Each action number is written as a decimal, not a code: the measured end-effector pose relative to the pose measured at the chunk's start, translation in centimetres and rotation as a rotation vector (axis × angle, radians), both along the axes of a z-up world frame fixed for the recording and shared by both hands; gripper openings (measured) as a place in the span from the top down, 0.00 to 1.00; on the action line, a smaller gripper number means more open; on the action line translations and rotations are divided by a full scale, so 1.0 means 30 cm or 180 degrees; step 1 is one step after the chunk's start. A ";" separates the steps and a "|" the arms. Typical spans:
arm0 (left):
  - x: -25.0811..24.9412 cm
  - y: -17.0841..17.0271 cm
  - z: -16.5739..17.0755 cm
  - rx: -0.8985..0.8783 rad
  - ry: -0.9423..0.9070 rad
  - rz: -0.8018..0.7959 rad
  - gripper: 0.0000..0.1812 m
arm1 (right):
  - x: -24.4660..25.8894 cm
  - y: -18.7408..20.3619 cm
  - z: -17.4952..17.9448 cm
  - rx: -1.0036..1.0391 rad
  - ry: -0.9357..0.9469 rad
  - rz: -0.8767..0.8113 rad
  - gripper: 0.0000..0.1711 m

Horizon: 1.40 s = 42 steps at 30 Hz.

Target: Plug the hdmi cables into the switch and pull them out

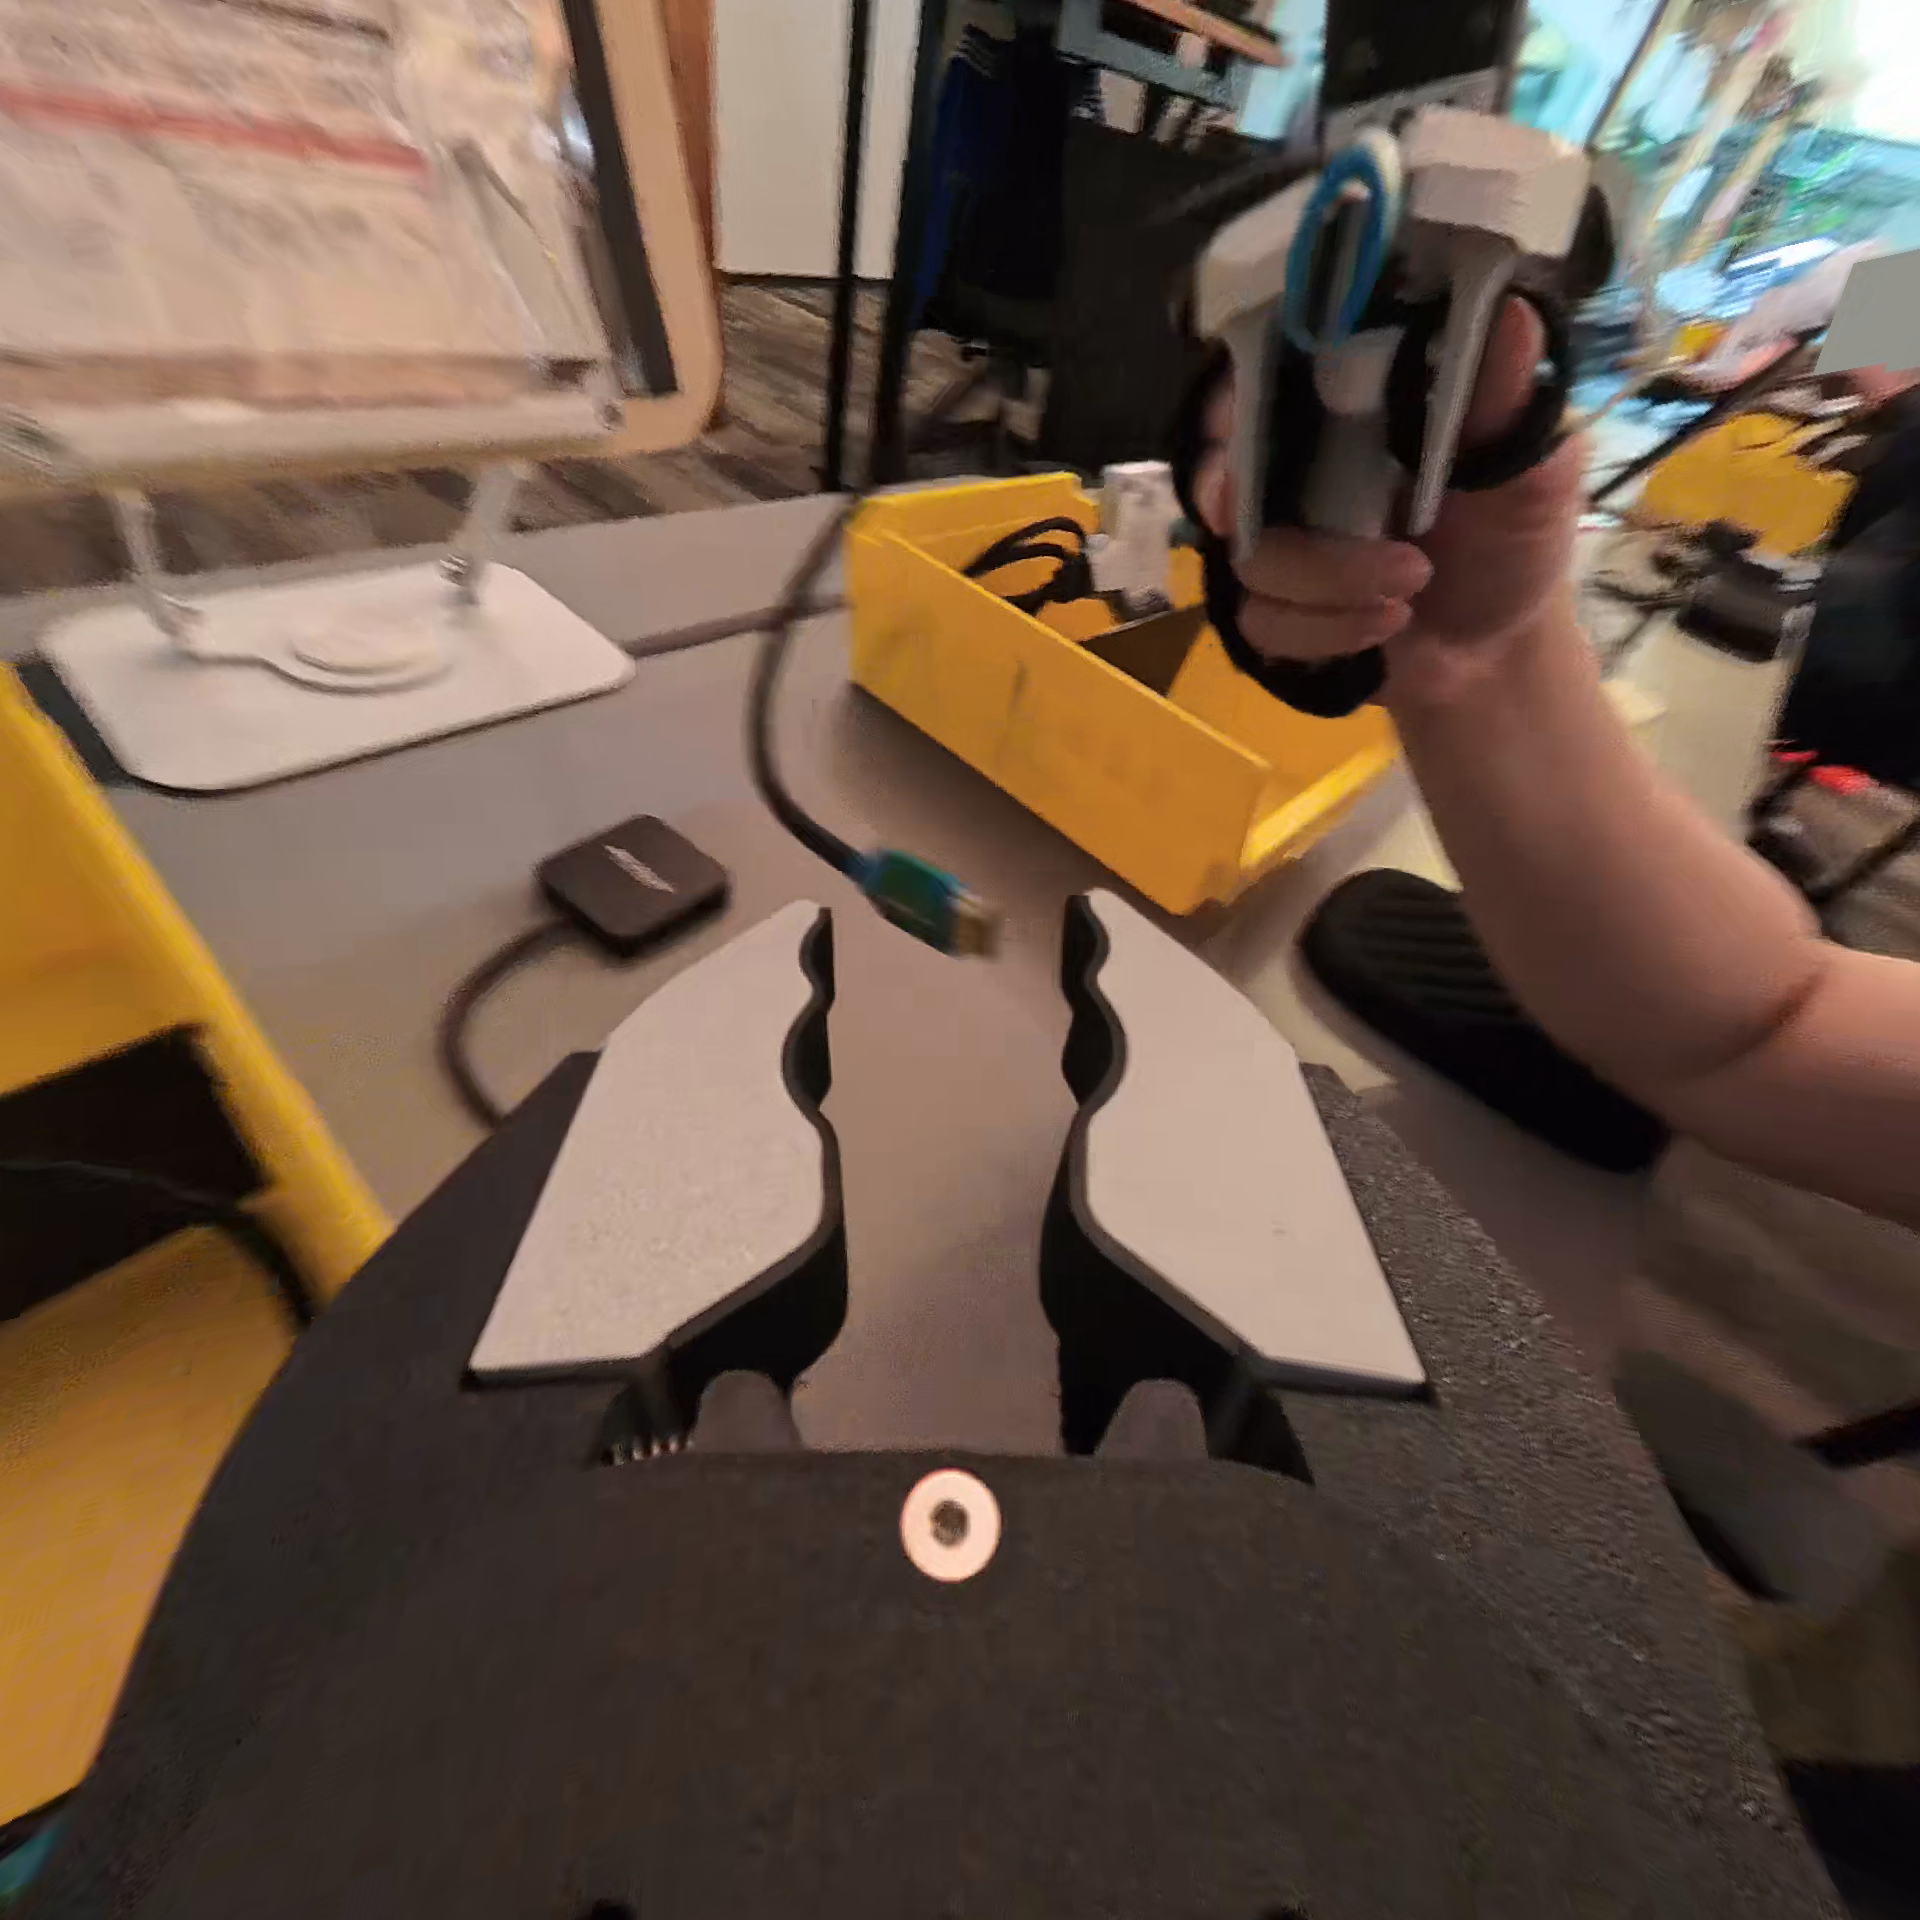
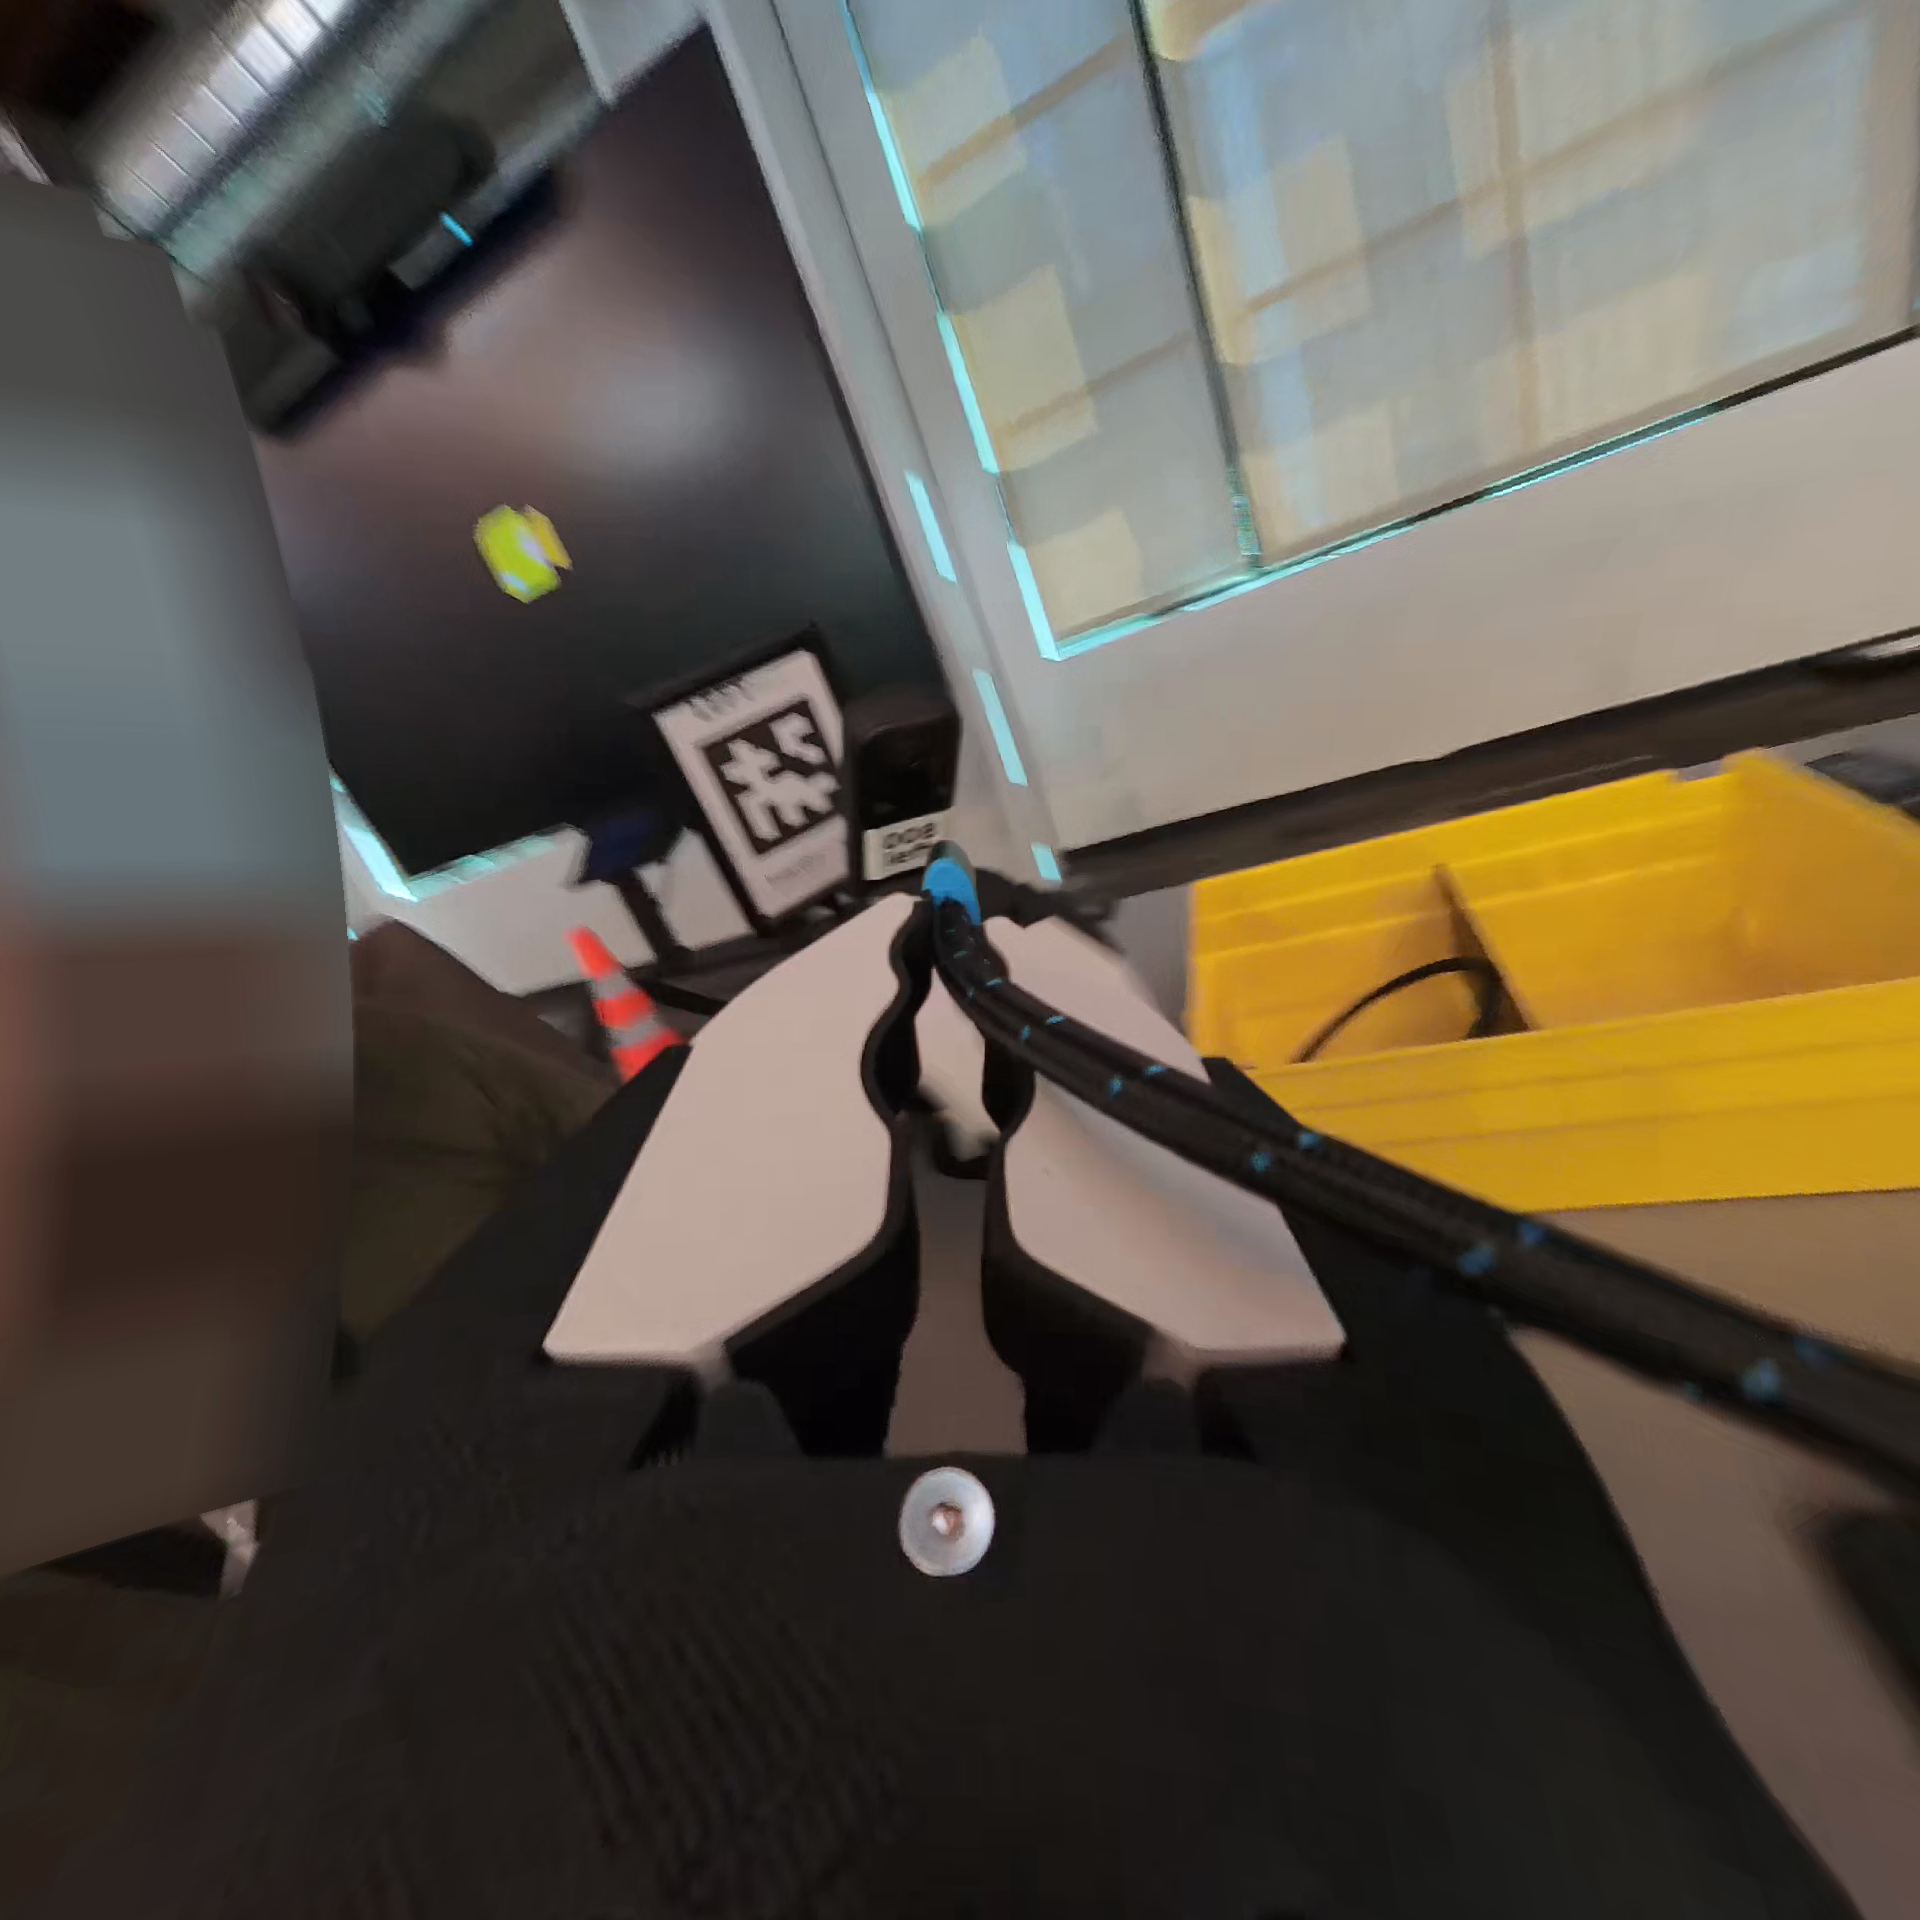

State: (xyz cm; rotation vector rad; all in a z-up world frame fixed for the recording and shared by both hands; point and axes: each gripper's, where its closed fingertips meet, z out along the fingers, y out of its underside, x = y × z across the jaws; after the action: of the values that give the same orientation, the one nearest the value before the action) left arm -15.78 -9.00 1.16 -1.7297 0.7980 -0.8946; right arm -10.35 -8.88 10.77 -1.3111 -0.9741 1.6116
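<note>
The right gripper [image 2: 940, 925] has its jaws pinching a black braided HDMI cable with blue flecks [image 2: 1247, 1132] just behind one blue plug, raised high above the grey tabletop [image 1: 436, 831]. The left gripper [image 1: 945, 935] hangs with jaws spread and empty, the cable's other teal, gold-tipped plug [image 1: 925, 899] dangling just ahead. To plug in well, I judge that plug must be steadied and squared to the small flat black switch box [image 1: 632, 881] lying near a yellow plastic bin [image 1: 1049, 717].

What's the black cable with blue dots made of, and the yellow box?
The cable looks wrapped in woven fabric braid: its matte black surface shows blue flecks in a regular pattern. The yellow box looks like hard moulded plastic: smooth, even colour, thin straight walls, slightly scuffed. That's how they look; touch would confirm.
</note>
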 end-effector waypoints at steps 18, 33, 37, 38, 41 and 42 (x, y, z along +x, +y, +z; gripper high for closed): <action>0.117 0.078 -0.049 0.0669 0.0465 0.0499 0.80 | -0.025 -0.053 0.039 0.0536 -0.0342 -0.0334 0.97; 0.027 0.110 0.054 0.1049 0.0215 0.0723 0.94 | -0.058 -0.160 0.062 0.0915 -0.0369 -0.0021 0.96; -0.022 0.099 0.130 0.1302 0.0107 0.0857 0.94 | -0.068 -0.229 0.059 0.1247 -0.0422 0.0173 0.96; -0.032 0.094 0.147 0.1358 0.0070 0.0874 0.94 | -0.071 -0.250 0.056 0.1318 -0.0427 0.0255 0.95; -0.046 0.078 0.193 0.1476 -0.0056 0.0858 0.95 | -0.079 -0.309 0.047 0.1534 -0.0378 0.0493 0.90; -0.049 0.073 0.207 0.1523 -0.0088 0.0855 0.95 | -0.082 -0.329 0.036 0.1599 -0.0390 0.0590 0.85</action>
State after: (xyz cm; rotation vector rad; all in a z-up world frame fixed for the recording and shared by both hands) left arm -17.25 -6.82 7.38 -1.3562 0.6747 -0.4938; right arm -12.80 -18.76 11.85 -0.9993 -1.4980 1.3059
